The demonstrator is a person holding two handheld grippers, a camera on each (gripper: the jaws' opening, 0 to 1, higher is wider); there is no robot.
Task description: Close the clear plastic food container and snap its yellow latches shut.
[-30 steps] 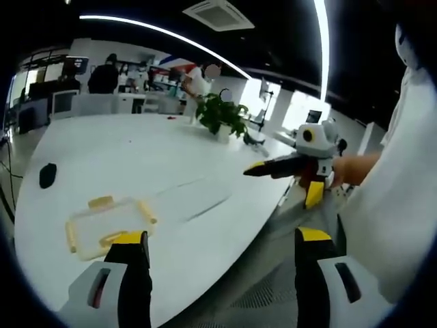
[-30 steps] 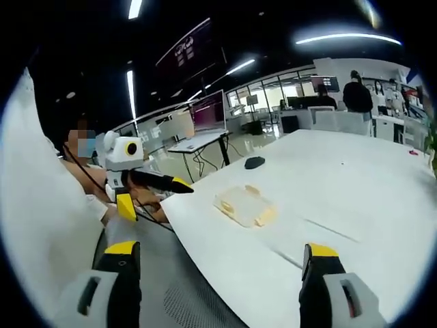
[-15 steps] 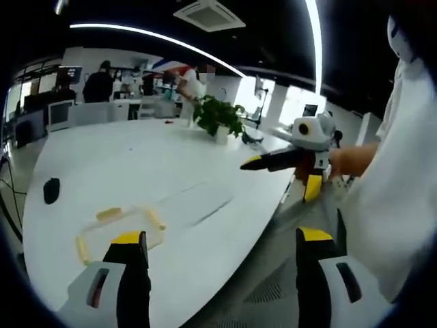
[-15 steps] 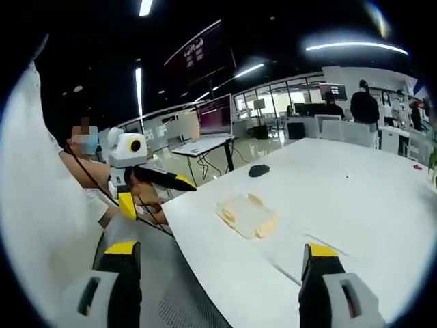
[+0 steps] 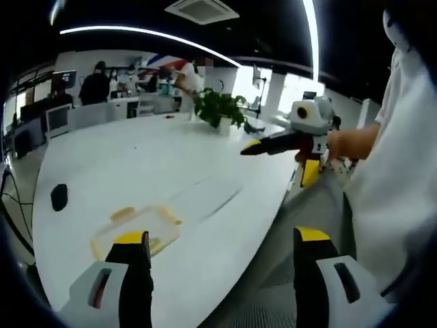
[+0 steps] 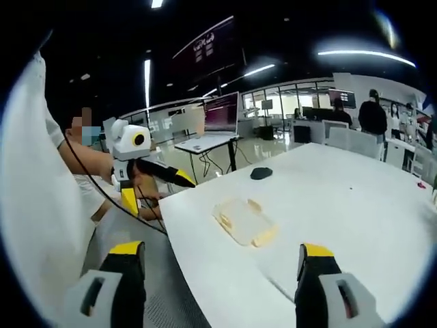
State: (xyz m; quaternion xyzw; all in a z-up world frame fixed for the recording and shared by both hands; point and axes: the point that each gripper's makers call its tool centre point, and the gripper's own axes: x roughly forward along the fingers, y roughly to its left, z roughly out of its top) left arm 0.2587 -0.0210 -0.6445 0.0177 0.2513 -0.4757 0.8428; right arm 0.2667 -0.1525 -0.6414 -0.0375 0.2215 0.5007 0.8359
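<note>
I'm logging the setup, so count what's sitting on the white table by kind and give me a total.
Clear plastic food container with yellow latches: 1
Black mouse-like object: 1
Potted green plant: 1
Total on the white table: 3

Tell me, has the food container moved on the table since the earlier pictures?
No. The container keeps its place relative to the black mouse and the table edge; the cameras shifted.

Open-plan office: monitors (image 6: 222, 113), long white table (image 5: 157, 171).
</note>
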